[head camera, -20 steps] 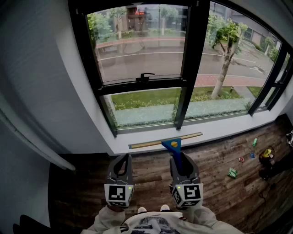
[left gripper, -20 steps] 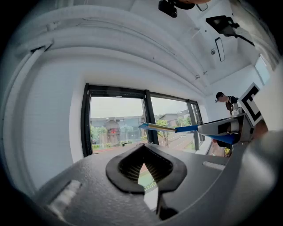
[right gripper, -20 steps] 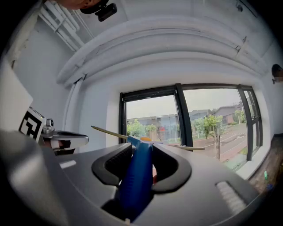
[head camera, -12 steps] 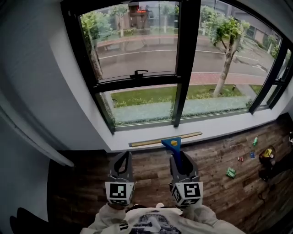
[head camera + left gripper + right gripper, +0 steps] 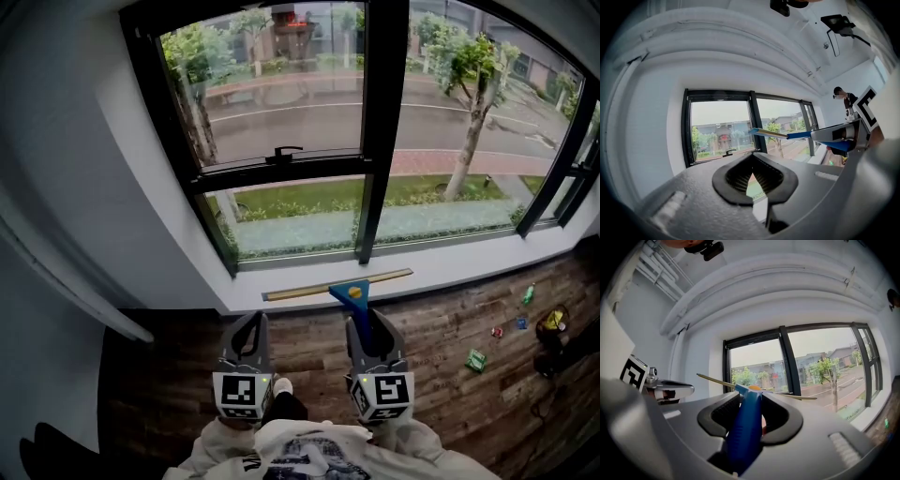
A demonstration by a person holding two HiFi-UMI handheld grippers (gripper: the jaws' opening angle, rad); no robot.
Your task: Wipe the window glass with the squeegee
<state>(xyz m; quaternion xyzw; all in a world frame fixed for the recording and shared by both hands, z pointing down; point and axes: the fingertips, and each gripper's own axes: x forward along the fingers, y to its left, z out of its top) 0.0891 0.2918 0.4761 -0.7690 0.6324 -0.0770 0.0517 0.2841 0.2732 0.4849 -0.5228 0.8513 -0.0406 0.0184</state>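
Two grippers are out in front of us, and only one is working. The right gripper [image 5: 368,323] has its jaws clamped tight on the blue handle [image 5: 745,427] of the squeegee [image 5: 354,296], and the handle runs up out of them to the long brass-coloured blade [image 5: 309,291] set crosswise. The left gripper [image 5: 248,324] rides just beside it on the left, jaw tips together with nothing between them.

From the head view, the blade shows against the white sill [image 5: 450,262], below the lower pane. It is held in the air, apart from the window glass [image 5: 281,89], which lies farther off and higher.

We judge this tool light and stiff, with a hard handle, a thin rigid channel and probably a soft edge that bends against the pane. The handle looks smooth and that wide blade makes a long lever, so we reckon it could twist in the jaws under pressure. As we see it, the best hold is on the handle, squarely across its flat sides and close to the head. Glass is hard and slick, so even, moderate pressure seems wise.
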